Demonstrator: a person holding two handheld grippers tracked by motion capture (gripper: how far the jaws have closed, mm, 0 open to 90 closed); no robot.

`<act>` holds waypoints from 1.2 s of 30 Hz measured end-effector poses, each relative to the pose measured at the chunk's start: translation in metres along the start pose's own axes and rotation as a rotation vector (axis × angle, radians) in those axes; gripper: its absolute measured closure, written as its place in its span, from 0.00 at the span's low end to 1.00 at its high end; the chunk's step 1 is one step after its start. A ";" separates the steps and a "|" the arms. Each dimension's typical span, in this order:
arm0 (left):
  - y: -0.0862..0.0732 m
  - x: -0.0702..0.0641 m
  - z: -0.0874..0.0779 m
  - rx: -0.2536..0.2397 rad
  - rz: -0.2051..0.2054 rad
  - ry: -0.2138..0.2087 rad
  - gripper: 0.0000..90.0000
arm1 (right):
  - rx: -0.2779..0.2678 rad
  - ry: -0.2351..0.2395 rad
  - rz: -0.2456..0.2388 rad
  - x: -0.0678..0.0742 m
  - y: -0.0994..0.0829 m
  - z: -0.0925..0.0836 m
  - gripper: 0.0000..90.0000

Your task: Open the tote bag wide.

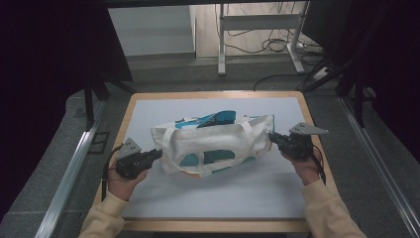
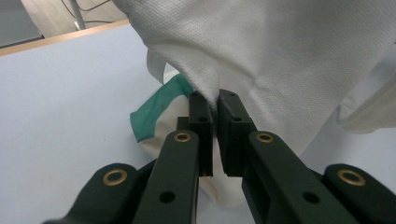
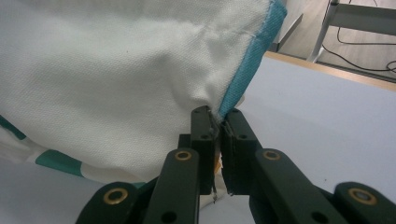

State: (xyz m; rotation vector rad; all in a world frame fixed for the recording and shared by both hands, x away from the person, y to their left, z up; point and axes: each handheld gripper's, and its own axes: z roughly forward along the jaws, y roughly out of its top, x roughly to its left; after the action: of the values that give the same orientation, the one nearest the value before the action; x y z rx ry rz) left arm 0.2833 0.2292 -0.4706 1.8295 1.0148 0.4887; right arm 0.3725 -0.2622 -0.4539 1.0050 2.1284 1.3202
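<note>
White fabric tote bag with teal-green patches and white strap handles lies across the middle of the pale blue mat that covers the wood-edged table, and a blue object pokes up from behind its top edge. From the high view you hold the bag at both ends: your left gripper meets its left end and your right gripper meets its right end, each gripper carrying a grey three-cornered plate on top. In the left gripper view your left gripper is clenched on a pinch of the white cloth, which rises between the two black jaws, with a teal-green band just beside them and the mat below. In the right gripper view your right gripper is likewise clamped on the bag, biting the white cloth right beside its teal-edged seam, and the mat and the table's wooden rim lie beyond.
</note>
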 end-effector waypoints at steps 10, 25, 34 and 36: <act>-0.007 -0.003 0.001 0.011 0.026 0.014 0.95 | 0.017 0.005 -0.002 0.001 -0.006 0.001 0.93; -0.022 -0.002 0.013 0.111 0.040 0.024 0.97 | 0.091 0.002 -0.005 0.001 -0.022 0.010 0.93; -0.015 0.006 0.011 0.053 -0.014 -0.023 0.88 | 0.096 -0.003 -0.002 0.002 -0.024 0.013 0.93; -0.010 0.007 0.012 0.041 -0.003 -0.030 0.80 | 0.095 -0.005 -0.005 0.002 -0.024 0.013 0.93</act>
State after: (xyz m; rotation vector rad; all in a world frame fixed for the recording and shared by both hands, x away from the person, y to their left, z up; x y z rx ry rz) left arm 0.2912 0.2302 -0.4855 1.8657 1.0142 0.4405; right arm 0.3716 -0.2602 -0.4812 1.0384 2.2065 1.2222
